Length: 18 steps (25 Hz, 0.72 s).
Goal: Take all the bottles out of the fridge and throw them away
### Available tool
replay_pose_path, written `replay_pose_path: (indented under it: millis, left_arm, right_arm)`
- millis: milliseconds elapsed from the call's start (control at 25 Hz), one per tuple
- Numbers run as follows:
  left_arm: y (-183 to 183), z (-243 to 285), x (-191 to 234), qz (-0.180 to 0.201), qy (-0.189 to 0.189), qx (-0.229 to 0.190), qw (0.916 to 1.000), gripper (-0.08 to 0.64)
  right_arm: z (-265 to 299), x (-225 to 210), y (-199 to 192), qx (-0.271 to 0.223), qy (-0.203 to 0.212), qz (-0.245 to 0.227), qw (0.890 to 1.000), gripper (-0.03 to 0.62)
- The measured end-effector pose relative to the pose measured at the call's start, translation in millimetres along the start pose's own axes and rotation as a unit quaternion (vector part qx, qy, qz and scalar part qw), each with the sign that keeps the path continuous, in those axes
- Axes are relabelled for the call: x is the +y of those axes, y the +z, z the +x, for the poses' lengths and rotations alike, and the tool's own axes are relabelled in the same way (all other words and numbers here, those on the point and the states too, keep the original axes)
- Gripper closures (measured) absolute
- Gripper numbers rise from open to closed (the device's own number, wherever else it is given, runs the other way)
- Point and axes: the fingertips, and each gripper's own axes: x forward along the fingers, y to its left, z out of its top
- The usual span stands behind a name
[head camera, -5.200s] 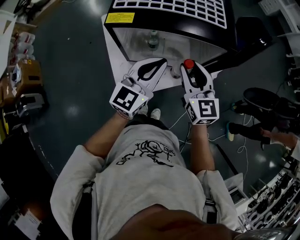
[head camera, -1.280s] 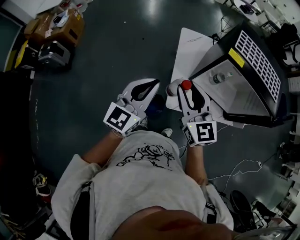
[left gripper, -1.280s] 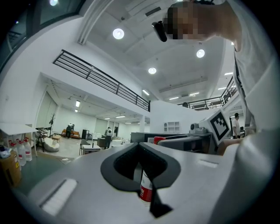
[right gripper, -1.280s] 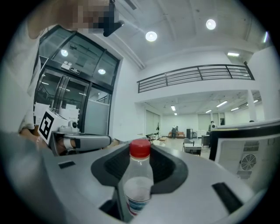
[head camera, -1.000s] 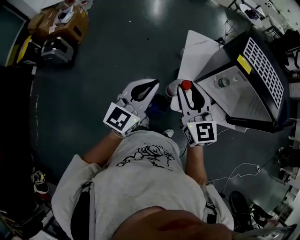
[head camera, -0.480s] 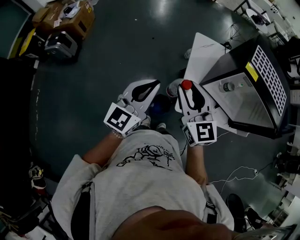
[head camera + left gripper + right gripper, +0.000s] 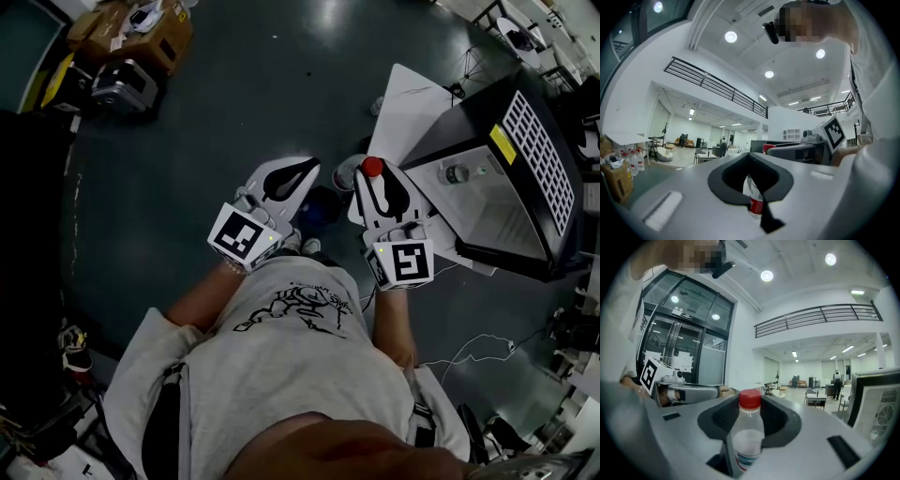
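The red-capped bottle (image 7: 749, 439) was held upright in the right hand-held gripper (image 7: 377, 182). Its jaws were clamped on the clear body, with the cap standing above them, near the fridge (image 7: 542, 141). The left hand-held gripper (image 7: 312, 165) was carried beside it, on the side away from the fridge. Its dark pads were closed on a red-label bottle (image 7: 755, 200), which was seen low in the gap between them. The two hand-held grippers were kept apart from each other and pointed roughly level, in front of a person in a grey shirt (image 7: 291, 375).

A third bottle (image 7: 456, 173) was seen standing inside the fridge, on its pale interior.

A white sheet (image 7: 408, 94) was spread on the dark floor (image 7: 187, 150) under the fridge and reached out toward the right hand-held gripper. On the floor below the two hand-held grippers, just off the sheet's edge, a dark blue rounded thing (image 7: 323, 203) was seen; what it was could not be told.

Cardboard boxes (image 7: 141, 23) and a grey case (image 7: 122, 86) were stacked well apart from the fridge, across the open floor. Loose cables (image 7: 469, 349) were trailed over the floor close to the fridge, on the person's right.
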Motion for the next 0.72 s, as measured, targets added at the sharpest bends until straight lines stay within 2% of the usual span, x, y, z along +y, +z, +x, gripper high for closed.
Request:
replay_pose_path:
  millis: [360, 720]
  left_arm:
    - [-19, 9, -4, -0.011, -0.003, 0.019, 0.9997, 0.551]
    - [-60, 12, -5, -0.016, -0.012, 0.053, 0.9984, 0.551]
  right_arm:
    - [3, -5, -15, 0.013, 0.002, 0.004, 1.000, 0.446]
    - [8, -2, -60, 0.025, 0.016, 0.017, 0.999, 0.446]
